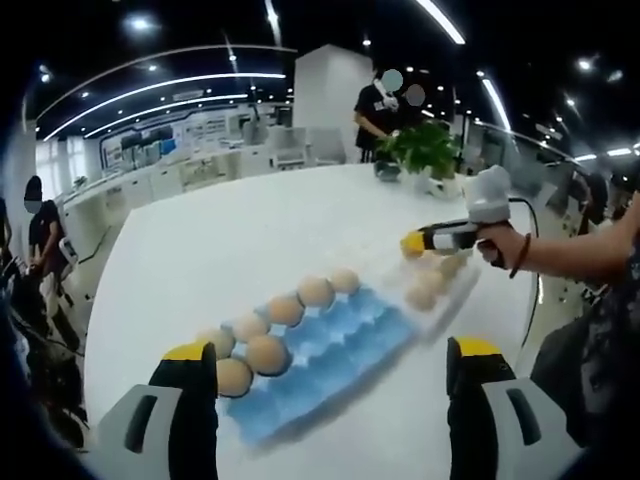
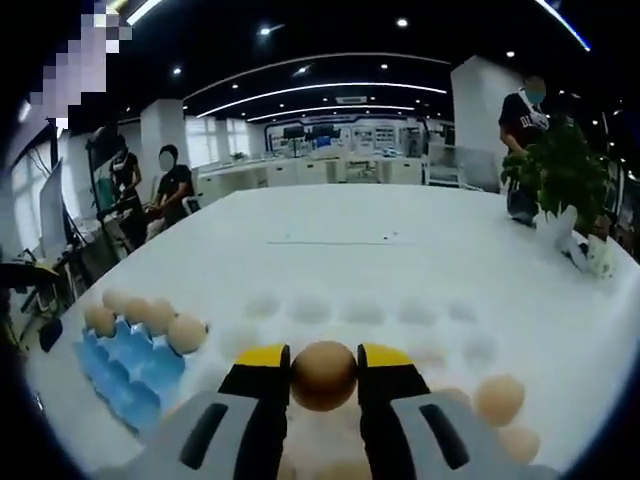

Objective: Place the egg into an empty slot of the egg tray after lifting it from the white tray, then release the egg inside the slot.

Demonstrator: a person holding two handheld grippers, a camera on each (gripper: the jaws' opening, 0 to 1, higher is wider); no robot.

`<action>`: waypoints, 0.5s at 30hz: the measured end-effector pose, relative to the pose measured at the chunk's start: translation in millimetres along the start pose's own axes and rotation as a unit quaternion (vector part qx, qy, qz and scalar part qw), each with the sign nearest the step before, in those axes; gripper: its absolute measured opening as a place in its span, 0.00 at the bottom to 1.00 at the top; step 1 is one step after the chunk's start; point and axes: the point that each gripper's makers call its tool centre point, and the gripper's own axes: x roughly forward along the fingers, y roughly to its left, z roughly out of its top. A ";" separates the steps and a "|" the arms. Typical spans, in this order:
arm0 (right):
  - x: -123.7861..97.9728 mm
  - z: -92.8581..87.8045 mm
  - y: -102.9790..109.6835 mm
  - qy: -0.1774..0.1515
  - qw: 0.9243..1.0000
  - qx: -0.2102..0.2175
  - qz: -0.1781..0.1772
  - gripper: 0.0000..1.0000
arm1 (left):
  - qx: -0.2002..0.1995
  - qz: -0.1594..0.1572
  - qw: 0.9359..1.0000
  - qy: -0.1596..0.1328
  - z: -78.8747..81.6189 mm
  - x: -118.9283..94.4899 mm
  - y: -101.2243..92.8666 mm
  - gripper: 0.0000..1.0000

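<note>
In the right gripper view, the right gripper (image 2: 323, 362) has its yellow-tipped jaws clamped on a brown egg (image 2: 323, 375) at lower centre, above the white moulded tray (image 2: 362, 312). The blue plastic egg tray (image 2: 128, 372) lies at lower left. In the left gripper view, the left gripper (image 1: 332, 360) has its jaws spread wide, holding nothing, over the white table (image 1: 250, 240). No writing is legible.

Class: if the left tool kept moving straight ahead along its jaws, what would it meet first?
Probably the blue egg tray lying between and just beyond the open left tool, with its eggs beside the left jaw. Depth is uncertain.
</note>
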 end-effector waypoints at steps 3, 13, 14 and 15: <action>3.8 -2.0 -0.1 0.007 1.000 -0.004 0.003 0.28 | 0.001 0.000 1.000 0.002 -0.3 1.4 0.4 0.97; 6.4 -5.1 -3.2 0.019 1.000 0.023 0.005 0.29 | 0.000 0.008 1.000 0.003 -1.4 -1.7 5.0 0.97; 6.0 -5.5 -3.8 0.019 0.999 0.032 0.003 0.29 | -0.001 0.009 1.000 0.003 -1.9 -2.3 5.5 0.97; 5.4 -5.6 -4.3 0.018 0.999 0.038 0.002 0.28 | -0.001 0.009 1.000 0.003 -2.1 -2.6 5.8 0.97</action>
